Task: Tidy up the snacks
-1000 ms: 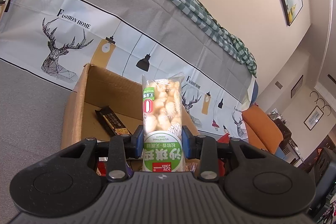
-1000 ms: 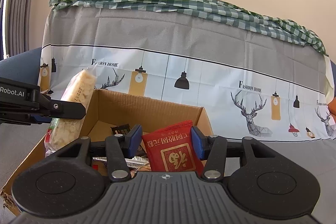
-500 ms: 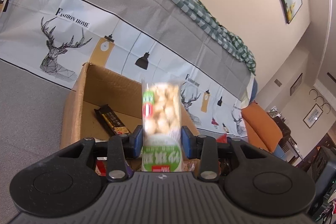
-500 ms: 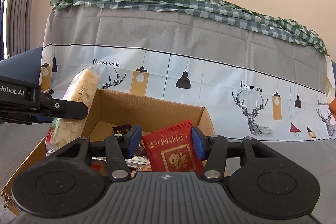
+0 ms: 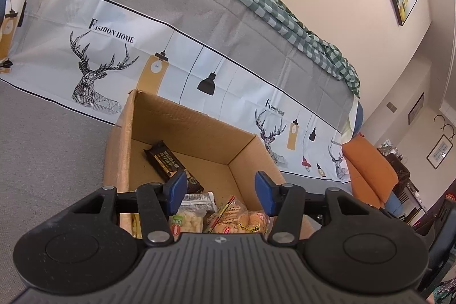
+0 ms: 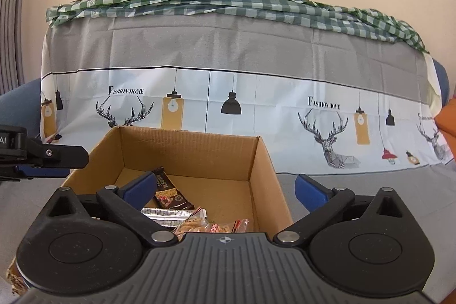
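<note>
- Clearly, both pairs of jaws stand apart and hold nothing: the left gripper [image 5: 221, 188] and the right gripper [image 6: 225, 190] each hang over the near end of the open brown cardboard box [image 6: 258, 158], which sits on a grey-covered surface.
- The snacks lie inside that box: a long dark-brown wrapped bar [image 5: 168, 163] on its floor towards the far left, a silver foil packet [image 6: 166, 214] nearer, a clear bag of pale puffed pieces with a green label [image 5: 186, 222], and a clear bag of small round biscuits [image 5: 239, 218] at the near end.
- Risk, as I judge it: the near snacks sit heaped together, so a later drop onto that pile could slide or tip over the near wall; the far right half of the floor lies bare and would be safer.
- The two grippers hover close together, the left one's finger just beside the box's left wall in the right wrist view; a careless swing could knock the wall and shift the light box.
- Readable writing: "FASHION HOME" on the deer-and-lamp printed cloth [image 6: 233, 104] behind; "AI" on the left gripper's side. The packets' print is too small to read.
</note>
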Available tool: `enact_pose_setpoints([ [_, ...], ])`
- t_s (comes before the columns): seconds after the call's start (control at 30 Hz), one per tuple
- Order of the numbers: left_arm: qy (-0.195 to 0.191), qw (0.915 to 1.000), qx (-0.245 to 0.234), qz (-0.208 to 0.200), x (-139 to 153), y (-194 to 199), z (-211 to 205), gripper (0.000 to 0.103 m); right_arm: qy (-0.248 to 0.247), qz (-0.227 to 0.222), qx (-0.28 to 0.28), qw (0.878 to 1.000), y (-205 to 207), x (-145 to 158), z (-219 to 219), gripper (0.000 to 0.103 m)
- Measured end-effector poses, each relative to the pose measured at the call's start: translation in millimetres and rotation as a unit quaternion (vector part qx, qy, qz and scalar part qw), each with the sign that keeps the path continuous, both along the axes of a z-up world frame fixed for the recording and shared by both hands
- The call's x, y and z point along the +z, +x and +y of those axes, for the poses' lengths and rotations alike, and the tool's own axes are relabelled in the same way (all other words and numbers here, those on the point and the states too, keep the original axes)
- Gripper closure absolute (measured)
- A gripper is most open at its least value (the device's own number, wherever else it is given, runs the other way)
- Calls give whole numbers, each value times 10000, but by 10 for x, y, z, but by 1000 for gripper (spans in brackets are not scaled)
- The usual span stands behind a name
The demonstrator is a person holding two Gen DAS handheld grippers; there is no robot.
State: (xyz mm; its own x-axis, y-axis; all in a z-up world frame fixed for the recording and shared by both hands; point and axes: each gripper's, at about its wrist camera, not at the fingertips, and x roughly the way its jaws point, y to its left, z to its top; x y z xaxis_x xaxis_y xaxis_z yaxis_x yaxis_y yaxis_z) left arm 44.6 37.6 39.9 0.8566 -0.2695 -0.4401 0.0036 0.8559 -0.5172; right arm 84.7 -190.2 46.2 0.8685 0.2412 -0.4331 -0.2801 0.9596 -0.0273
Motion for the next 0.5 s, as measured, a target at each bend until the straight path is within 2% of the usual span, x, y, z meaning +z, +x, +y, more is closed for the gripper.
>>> enact_pose_setpoints([
  [0.23,338,9993,134,121,41,-249,-14,30,247,218,-242,9992,-148,18,-150,1],
  [0.3,515,9981,218,259,40,-335,-36,18,357,377,-383,9979,-208,7,-203,1],
  [0.4,637,9960,288,563,-1,-524,-86,14,475,721,-579,9946,-326,-37,-287,1],
  [0.5,823,9925,375,827,-53,-766,-174,12,349,947,-626,9929,-478,-81,-327,1],
])
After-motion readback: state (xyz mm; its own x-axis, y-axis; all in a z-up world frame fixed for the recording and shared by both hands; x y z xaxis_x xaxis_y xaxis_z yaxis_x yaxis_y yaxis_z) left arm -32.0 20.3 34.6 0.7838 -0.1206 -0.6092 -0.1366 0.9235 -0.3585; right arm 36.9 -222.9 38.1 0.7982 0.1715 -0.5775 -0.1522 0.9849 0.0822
